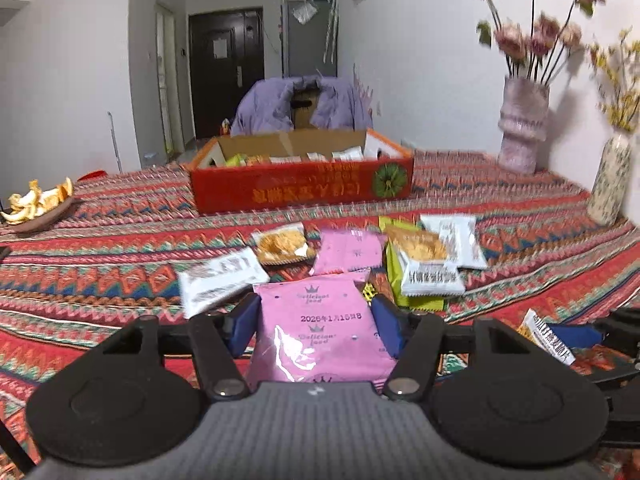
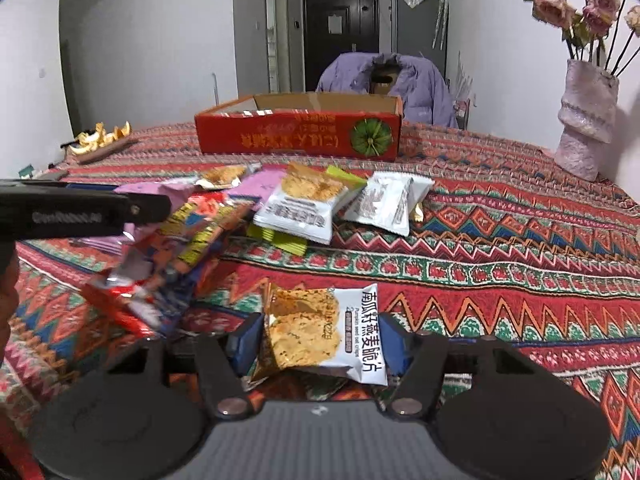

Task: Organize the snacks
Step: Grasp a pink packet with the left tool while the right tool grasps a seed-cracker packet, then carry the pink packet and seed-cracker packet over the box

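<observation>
My left gripper (image 1: 316, 324) is shut on a pink snack packet (image 1: 320, 332), held just above the patterned tablecloth. My right gripper (image 2: 320, 340) is shut on a white oat-crisp packet (image 2: 320, 336) with a crisp picture. It shows at the right edge of the left wrist view (image 1: 546, 334). A red cardboard box (image 1: 304, 184) holding several packets stands farther back on the table; it also shows in the right wrist view (image 2: 298, 138). A loose pile of packets (image 1: 360, 248) lies between the grippers and the box. The left gripper's body (image 2: 80, 210) crosses the left of the right wrist view.
A plate of orange peel (image 1: 36, 210) sits at the far left. A pink vase of flowers (image 1: 522, 128) and a speckled vase (image 1: 610, 180) stand at the right by the wall. A chair with a purple jacket (image 1: 296, 104) is behind the box.
</observation>
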`<state>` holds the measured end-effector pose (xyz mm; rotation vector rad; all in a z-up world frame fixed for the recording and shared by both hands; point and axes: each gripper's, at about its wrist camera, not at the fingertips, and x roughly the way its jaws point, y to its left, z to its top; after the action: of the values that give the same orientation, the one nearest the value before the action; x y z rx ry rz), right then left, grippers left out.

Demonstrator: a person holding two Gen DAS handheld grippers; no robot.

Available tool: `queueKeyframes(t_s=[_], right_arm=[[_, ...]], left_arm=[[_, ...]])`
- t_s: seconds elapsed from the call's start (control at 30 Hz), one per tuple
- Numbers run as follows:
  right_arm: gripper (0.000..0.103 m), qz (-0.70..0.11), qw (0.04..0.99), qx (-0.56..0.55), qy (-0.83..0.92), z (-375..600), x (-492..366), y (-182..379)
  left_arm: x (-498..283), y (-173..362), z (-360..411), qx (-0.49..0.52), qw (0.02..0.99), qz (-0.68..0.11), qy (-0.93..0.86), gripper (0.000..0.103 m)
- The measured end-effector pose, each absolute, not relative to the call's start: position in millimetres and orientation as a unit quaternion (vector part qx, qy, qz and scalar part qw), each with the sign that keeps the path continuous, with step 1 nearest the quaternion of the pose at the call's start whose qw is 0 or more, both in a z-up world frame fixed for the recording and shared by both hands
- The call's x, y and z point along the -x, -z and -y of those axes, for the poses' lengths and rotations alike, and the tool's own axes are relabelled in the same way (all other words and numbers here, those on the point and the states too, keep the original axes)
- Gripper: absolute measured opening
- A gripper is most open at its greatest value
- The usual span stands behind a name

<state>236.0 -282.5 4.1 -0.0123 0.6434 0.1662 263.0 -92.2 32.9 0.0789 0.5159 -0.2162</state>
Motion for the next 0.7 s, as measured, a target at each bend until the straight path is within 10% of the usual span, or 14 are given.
queueKeyframes(t_s=[0.7], right_arm=[[0.06, -0.219, 0.962, 0.017, -0.162, 272, -261, -95]], left_arm=[[-306, -112, 41, -0.007, 0.968, -0.209, 0.137, 0.062]])
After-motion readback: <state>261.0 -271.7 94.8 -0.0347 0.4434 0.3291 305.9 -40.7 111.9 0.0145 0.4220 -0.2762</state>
